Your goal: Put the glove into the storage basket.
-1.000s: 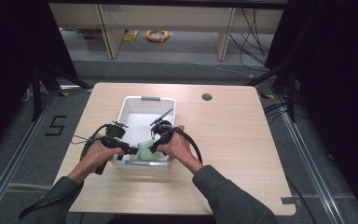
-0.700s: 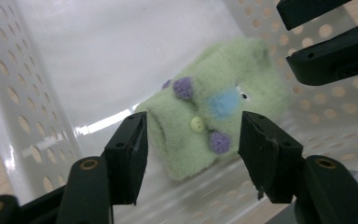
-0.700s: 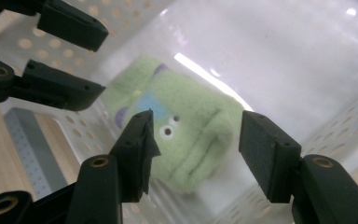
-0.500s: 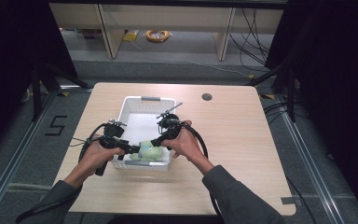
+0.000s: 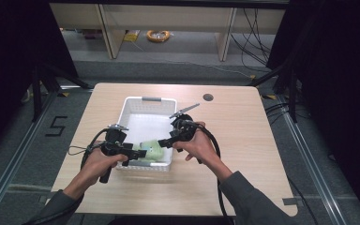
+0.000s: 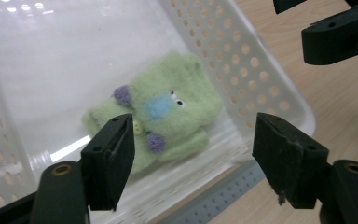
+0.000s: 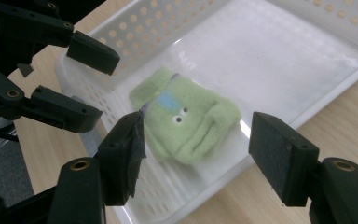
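So we've got the green plush toy (image 6: 163, 123) lying in the white perforated basket (image 5: 143, 101), down at the end nearest us and close to the corner by the right-hand wall. It's flat on the basket floor and nothing is gripping it. Our left gripper (image 5: 140, 153) sits just over the near rim with its jaws spread wide and empty; in the left gripper view the toy lies between and beyond the two pads. The right gripper (image 5: 164, 143) is just as wide open, hovering over the basket's right wall and pointed at the toy from the other side. The main thing that could go wrong, as we see it: the two grippers are pretty close to each other above one small soft thing, so if both dive in together the jaws could knock into each other or into the basket wall. The toy is also snug against the wall — a jaw coming down on that side may catch the rim or the holes instead of slipping beside the plush. And it's floppy fleece, so a shallow pinch might grab only a fold and let it slide out on the lift, or drag the light basket across the wooden table (image 5: 243, 131).
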Demonstrator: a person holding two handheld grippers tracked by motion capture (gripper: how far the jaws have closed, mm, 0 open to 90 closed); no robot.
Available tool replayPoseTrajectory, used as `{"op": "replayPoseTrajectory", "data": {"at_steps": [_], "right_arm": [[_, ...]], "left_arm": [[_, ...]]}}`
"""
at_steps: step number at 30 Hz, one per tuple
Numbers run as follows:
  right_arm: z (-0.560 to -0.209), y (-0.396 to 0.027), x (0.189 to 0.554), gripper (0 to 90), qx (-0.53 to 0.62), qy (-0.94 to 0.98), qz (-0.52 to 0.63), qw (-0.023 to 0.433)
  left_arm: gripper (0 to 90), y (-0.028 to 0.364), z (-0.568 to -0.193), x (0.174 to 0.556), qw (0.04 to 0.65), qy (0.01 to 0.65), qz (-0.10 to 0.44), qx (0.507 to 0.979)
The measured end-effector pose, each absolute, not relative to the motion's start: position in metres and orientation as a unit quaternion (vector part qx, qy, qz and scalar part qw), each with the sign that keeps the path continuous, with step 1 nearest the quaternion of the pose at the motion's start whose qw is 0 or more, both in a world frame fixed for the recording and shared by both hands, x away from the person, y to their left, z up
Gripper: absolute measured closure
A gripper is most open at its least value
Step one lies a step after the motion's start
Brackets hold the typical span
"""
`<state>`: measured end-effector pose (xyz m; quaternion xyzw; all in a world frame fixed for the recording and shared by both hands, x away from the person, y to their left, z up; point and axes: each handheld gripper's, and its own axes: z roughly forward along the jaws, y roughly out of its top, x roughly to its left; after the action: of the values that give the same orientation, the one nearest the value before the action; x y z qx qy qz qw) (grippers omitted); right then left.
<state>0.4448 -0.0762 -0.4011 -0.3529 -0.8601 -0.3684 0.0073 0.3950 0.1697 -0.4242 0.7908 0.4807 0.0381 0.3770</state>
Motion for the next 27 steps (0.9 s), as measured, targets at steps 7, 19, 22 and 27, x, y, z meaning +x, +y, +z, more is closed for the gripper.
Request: {"op": "replayPoseTrajectory", "data": {"at_steps": [7, 19, 22, 27], "right_arm": [[-0.396, -0.093, 0.432, 35.4, -0.342, -0.857, -0.386, -0.002], [-0.396, -0.12, 0.42, 34.0, -0.339, -0.85, -0.403, -0.006], [-0.396, -0.126, 0.417, 33.6, -0.341, -0.847, -0.408, -0.007], [-0.394, -0.138, 0.411, 33.0, -0.348, -0.841, -0.415, -0.014]], "left_arm": [[26.7, 0.164, -0.422, 0.38, 0.402, 0.467, 0.034, 0.787], [20.2, 0.152, -0.418, 0.358, 0.428, 0.451, 0.034, 0.782], [20.1, 0.149, -0.418, 0.354, 0.432, 0.446, 0.032, 0.783], [19.5, 0.142, -0.419, 0.346, 0.44, 0.433, 0.029, 0.786]]}}
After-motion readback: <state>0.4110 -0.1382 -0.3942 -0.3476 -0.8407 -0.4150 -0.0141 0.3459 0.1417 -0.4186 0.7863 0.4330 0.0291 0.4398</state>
